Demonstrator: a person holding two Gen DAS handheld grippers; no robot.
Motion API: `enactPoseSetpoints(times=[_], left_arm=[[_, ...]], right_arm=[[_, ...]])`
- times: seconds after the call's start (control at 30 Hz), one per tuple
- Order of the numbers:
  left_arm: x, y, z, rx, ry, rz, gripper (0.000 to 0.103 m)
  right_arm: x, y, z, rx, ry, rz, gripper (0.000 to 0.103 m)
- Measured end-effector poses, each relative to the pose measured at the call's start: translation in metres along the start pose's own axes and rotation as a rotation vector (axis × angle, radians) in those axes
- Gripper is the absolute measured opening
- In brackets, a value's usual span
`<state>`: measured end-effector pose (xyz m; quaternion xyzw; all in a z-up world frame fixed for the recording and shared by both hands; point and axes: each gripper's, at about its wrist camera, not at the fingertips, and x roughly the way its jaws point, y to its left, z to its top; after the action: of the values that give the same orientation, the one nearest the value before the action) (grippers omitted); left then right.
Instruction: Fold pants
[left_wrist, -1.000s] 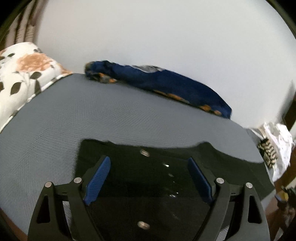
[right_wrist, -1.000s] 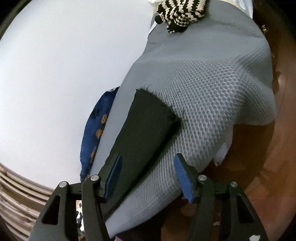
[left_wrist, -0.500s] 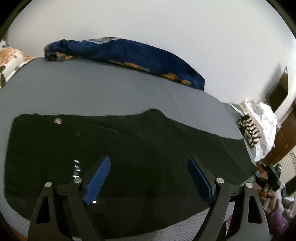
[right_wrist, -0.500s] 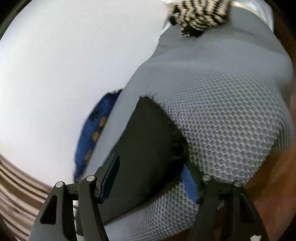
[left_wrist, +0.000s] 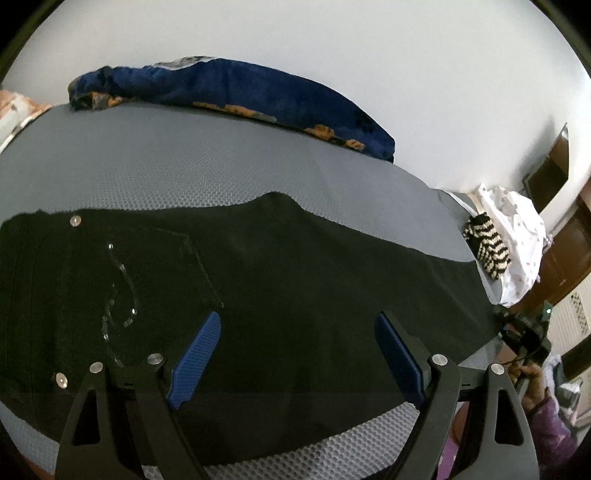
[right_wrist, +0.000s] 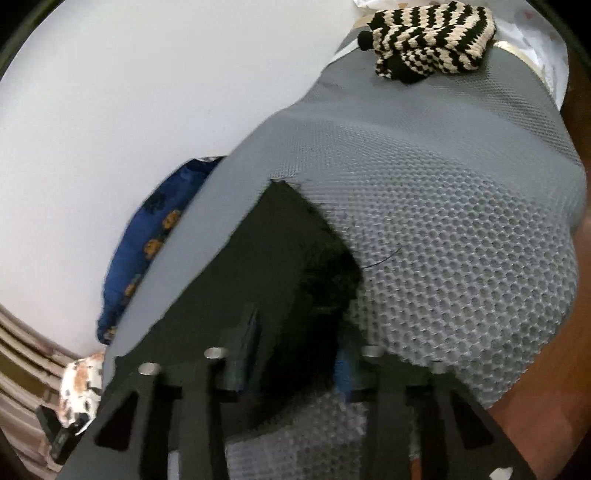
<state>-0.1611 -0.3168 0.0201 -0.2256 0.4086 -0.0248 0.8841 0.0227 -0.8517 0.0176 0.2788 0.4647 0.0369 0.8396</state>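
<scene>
So the grey honeycomb-textured bed cover (left_wrist: 184, 162) takes up most of both views, with a plain white wall (left_wrist: 332, 55) behind it. The black pants (left_wrist: 295, 280) are laid out flat along the near side of the bed, waistband end with the metal buttons and a stitched pocket off to the left in the left wrist view, the leg running out to the right toward the bed's edge. Along the far side by the wall there's a rolled-up blue blanket (left_wrist: 240, 88) with orange prints. Over at the right end of the bed sits a black-and-cream zigzag knit thing (right_wrist: 428, 40), next to some white cloth (left_wrist: 517, 229).

Left tool (left_wrist: 295, 354) hangs over the middle of the pants with its blue pads spread wide apart, nothing between them. Right tool (right_wrist: 295, 354) is down at the frayed hem end of the leg, fingers narrowed with pants fabric bunched between them. It's blurry there, so I honestly can't tell if it's fully clamped.
</scene>
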Motion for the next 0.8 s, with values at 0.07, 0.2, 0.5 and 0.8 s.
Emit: enactPoseSetpoints(times=[0.07,0.2,0.5,0.8], left_arm=[[-0.001,0.002,-0.001,-0.016,0.002,-0.007,0.086],[-0.008,0.005,-0.001,-0.019,-0.018,-0.011,0.086],[-0.023,0.019,-0.002,-0.051,-0.044,-0.030,0.086],[-0.029,0.037,-0.010,-0.071,-0.037,-0.046,0.086]], right_arm=[[0.001,-0.006,0.003,0.050,0.007,0.035,0.010],[-0.014,0.012,0.004,0.038,-0.015,0.049,0.006],[-0.018,0.171,-0.022,-0.264,0.024,0.196,0.007],[0.038,0.277,-0.131,-0.404,0.260,0.295,0.007]])
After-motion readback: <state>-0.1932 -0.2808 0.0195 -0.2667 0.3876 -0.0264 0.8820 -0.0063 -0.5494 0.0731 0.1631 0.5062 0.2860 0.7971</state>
